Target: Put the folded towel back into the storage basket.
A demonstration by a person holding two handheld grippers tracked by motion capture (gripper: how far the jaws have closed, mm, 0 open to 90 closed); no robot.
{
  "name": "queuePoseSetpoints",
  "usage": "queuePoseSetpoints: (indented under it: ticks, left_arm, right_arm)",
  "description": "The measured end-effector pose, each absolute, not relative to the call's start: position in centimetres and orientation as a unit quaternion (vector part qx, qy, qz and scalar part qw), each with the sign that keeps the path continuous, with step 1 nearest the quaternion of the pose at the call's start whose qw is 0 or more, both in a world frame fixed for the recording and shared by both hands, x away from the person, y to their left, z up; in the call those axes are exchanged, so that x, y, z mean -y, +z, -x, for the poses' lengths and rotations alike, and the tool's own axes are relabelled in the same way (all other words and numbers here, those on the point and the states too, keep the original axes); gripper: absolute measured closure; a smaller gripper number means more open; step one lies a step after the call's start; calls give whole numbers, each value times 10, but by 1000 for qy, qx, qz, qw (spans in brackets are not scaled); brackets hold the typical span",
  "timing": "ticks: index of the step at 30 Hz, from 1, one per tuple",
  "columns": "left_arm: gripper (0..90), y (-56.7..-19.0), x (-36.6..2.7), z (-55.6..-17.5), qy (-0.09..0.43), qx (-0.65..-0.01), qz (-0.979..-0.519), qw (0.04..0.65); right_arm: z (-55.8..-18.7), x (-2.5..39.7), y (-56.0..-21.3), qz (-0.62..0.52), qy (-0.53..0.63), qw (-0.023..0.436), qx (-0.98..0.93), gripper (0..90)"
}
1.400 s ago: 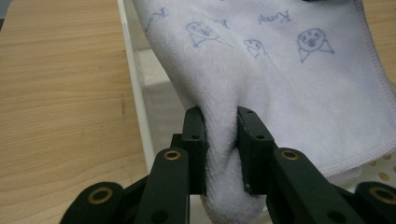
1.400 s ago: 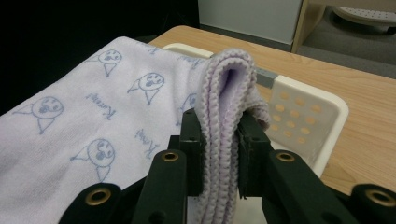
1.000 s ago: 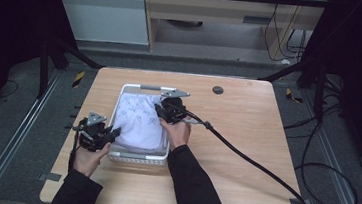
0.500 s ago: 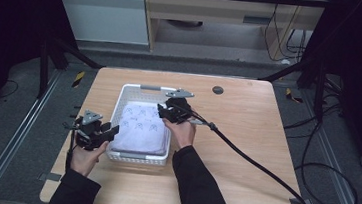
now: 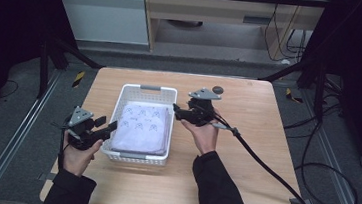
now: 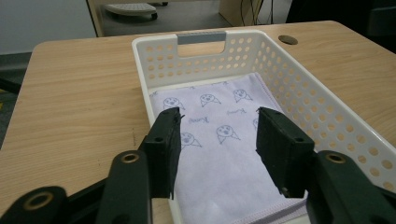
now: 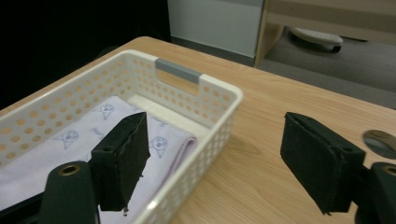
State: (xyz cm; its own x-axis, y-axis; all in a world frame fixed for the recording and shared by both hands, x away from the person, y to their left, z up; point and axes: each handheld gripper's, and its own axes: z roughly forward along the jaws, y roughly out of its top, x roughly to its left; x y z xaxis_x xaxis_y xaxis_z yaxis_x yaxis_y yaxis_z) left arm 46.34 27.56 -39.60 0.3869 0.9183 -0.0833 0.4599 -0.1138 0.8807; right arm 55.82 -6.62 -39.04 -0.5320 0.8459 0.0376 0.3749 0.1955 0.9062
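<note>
Folded cloth (image 5: 145,128) lies flat inside white basket (image 5: 136,158) on tabletop (image 5: 253,169); long axis runs near-to-far, same as basket.

Left hand-held gripper (image 5: 111,125): jaws spread, empty, at basket's near-left corner, aimed across cloth.

Right hand-held gripper (image 5: 175,112): jaws spread, empty, just outside basket's right wall, toward far end.

Judgement: both sit close; left is aligned with the cloth's near edge, right with its far-right corner.
</note>
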Motion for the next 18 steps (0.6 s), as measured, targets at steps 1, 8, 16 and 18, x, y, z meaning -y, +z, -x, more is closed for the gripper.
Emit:
queuePoseSetpoints:
  ticks: [1, 8, 16, 18]
  left_arm:
    - [472, -396, -277, -463, 255, -490, -703, 448]
    - [403, -399, -289, -465, 272, -495, -698, 440]
    - [300, -409, -308, -470, 289, -505, -697, 418]
    - [281, -411, -314, -470, 293, -507, -696, 416]
  right_arm:
    - [-555, 74, -390, -419, 479, 247, -731, 222]
    - [-537, 128, -393, -434, 478, 247, -722, 178]
    - [-514, 187, -411, -458, 480, 239, -709, 154]
    - [-510, 199, -417, -464, 477, 240, -707, 151]
